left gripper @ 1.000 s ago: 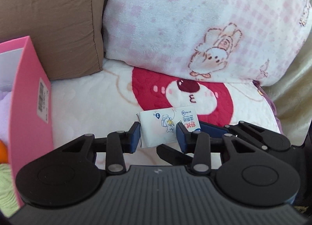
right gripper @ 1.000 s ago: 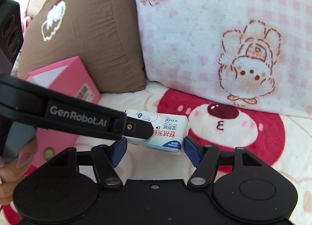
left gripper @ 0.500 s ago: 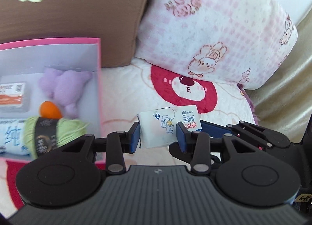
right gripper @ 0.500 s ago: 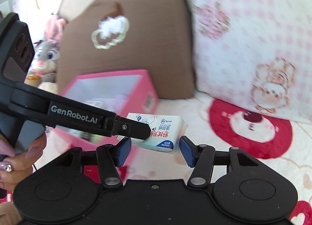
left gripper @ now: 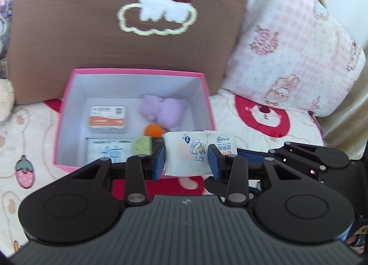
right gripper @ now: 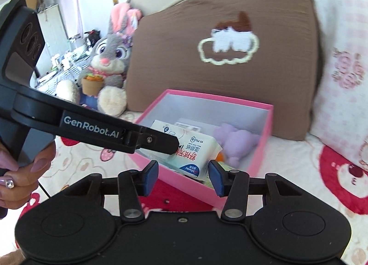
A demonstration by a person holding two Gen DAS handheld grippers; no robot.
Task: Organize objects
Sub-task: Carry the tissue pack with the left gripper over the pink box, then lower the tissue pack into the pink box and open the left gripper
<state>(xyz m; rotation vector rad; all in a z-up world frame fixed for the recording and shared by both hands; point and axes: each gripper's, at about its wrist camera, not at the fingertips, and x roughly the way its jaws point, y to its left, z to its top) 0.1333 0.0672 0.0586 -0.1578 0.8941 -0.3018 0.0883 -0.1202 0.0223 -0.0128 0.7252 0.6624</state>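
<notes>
One wipes pack (left gripper: 199,152) sits clamped in the left gripper (left gripper: 186,158) (right gripper (right gripper: 183,178) closing, touching nothing), needing release low inside the pink box (left gripper: 135,72).

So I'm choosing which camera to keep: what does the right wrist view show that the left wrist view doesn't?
Only the right wrist view: a grey bunny plush, the hand holding the left gripper, and the open right gripper. Only the left: an orange-and-white box and a strawberry print. Both: wet wipes pack held by the left gripper, pink box, brown pillow.
</notes>
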